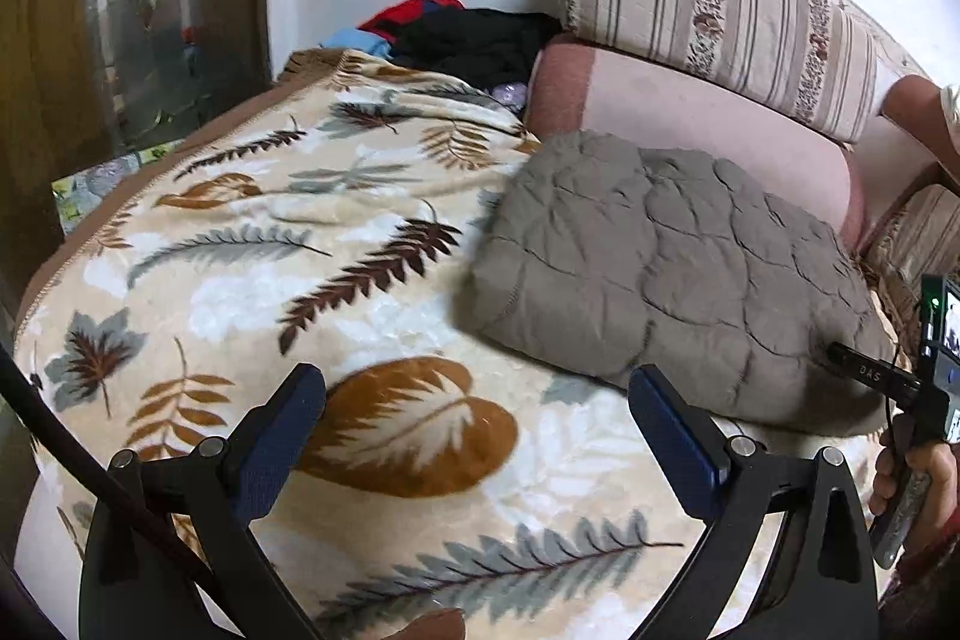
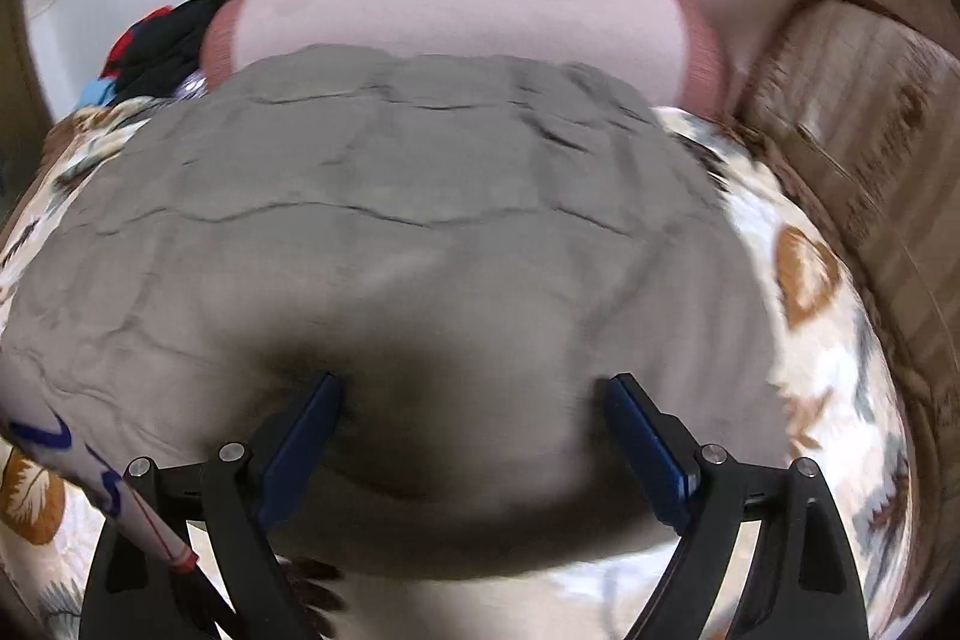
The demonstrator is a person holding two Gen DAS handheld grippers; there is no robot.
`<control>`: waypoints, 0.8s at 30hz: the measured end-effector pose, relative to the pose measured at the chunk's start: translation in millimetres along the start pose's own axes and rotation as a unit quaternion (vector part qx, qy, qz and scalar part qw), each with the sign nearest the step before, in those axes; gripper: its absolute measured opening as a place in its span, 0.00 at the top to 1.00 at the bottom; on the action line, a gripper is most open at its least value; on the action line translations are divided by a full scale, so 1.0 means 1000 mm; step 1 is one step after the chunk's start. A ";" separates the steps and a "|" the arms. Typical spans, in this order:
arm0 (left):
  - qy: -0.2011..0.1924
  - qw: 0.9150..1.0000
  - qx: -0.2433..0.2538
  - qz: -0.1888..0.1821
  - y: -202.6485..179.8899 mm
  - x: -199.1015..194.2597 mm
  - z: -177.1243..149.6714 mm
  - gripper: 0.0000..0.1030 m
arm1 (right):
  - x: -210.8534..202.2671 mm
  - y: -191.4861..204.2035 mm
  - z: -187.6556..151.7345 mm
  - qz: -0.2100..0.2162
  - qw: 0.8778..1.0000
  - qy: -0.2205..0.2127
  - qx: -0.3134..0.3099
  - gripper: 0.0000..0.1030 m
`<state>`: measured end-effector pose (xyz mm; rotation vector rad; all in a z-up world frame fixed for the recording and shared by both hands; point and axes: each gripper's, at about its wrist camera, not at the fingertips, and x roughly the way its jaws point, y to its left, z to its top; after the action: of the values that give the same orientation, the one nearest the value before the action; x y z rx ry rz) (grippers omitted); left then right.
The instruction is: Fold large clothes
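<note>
Grey quilted garment (image 1: 672,274) on a cream leaf-patterned blanket (image 1: 252,244), beside a pink cushion (image 1: 708,112).

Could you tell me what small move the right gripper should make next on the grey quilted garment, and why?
Probably ease the right gripper down and close on the near edge of the garment. Its jaws are open with the fingertips at the grey fabric, gripping nothing. The left gripper is also open, over the leaf blanket, so nothing holds the garment yet.
</note>
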<state>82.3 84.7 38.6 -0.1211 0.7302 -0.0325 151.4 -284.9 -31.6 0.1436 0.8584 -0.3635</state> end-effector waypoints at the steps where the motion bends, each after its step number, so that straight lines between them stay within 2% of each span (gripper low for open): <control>1: 0.005 1.000 0.001 -0.002 -0.003 0.001 -0.002 0.02 | -0.003 -0.011 -0.004 -0.011 1.000 -0.002 0.005 0.10; 5: 0.020 1.000 0.006 -0.017 -0.015 0.004 -0.009 0.02 | -0.010 -0.049 -0.014 -0.046 0.999 0.000 0.029 0.10; 9: 0.030 0.999 0.023 -0.033 -0.033 0.005 -0.015 0.02 | -0.030 -0.072 -0.030 -0.053 0.998 -0.002 0.044 0.10; 14: 0.044 0.997 0.034 -0.057 -0.055 0.005 -0.021 0.02 | -0.060 -0.069 -0.061 -0.014 0.999 -0.008 0.036 0.10; 19: 0.062 0.994 0.041 -0.078 -0.073 0.005 -0.030 0.02 | -0.064 -0.061 -0.091 0.006 1.000 0.009 0.026 0.10; 24: 0.064 0.994 0.053 -0.071 -0.087 0.002 -0.038 0.02 | -0.069 -0.047 -0.114 0.035 0.999 0.031 0.022 0.10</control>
<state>59.5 -5.8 19.4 -0.0697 0.8451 -0.2164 11.8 -280.0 -51.5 0.2263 0.9038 -0.3146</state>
